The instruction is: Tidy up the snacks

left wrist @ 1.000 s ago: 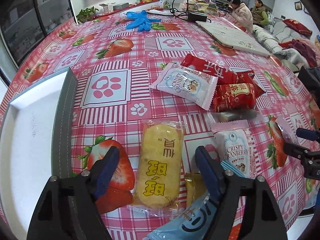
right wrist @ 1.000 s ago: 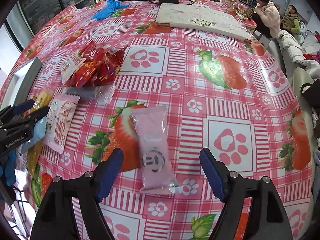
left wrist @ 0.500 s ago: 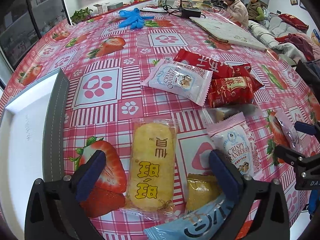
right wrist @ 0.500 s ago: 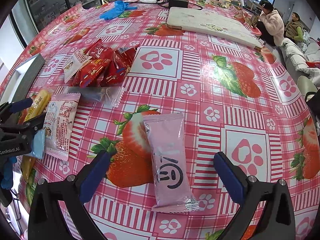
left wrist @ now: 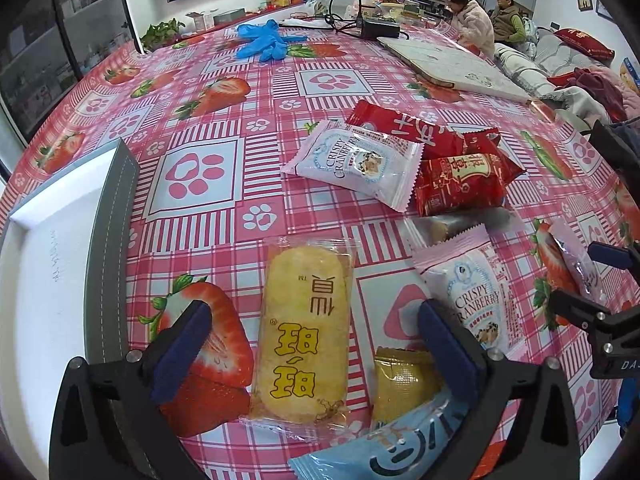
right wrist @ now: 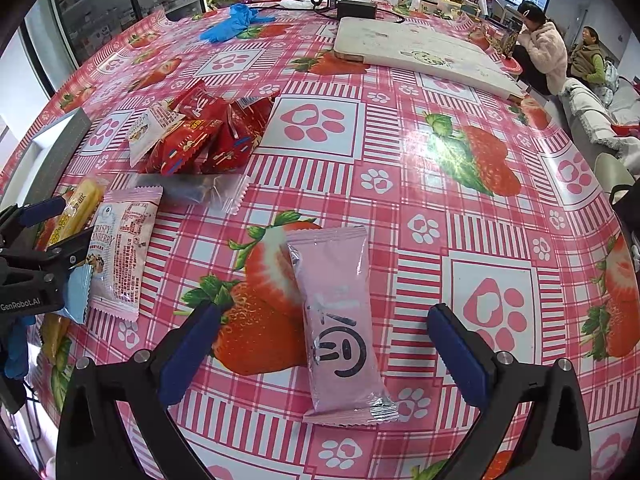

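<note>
My left gripper (left wrist: 316,344) is open, its jaws on either side of a yellow rice-cracker packet (left wrist: 304,332) lying on the tablecloth. A gold packet (left wrist: 404,380), a light blue packet (left wrist: 384,452) and a white Crispy Cranberry packet (left wrist: 476,300) lie beside it. A second cranberry packet (left wrist: 356,162) and red packets (left wrist: 460,184) lie farther off. My right gripper (right wrist: 320,344) is open around a pink smiley packet (right wrist: 340,320). The grey-rimmed white box (left wrist: 48,264) stands at left.
Blue gloves (left wrist: 264,40), a black power adapter with cable (left wrist: 380,28) and a white board (right wrist: 420,52) lie at the far side of the table. Two people (left wrist: 488,20) sit beyond it. A clear wrapper (right wrist: 192,192) lies beside the red packets.
Both grippers have opened wider and pulled back a little from the packets. The packets have not moved.
</note>
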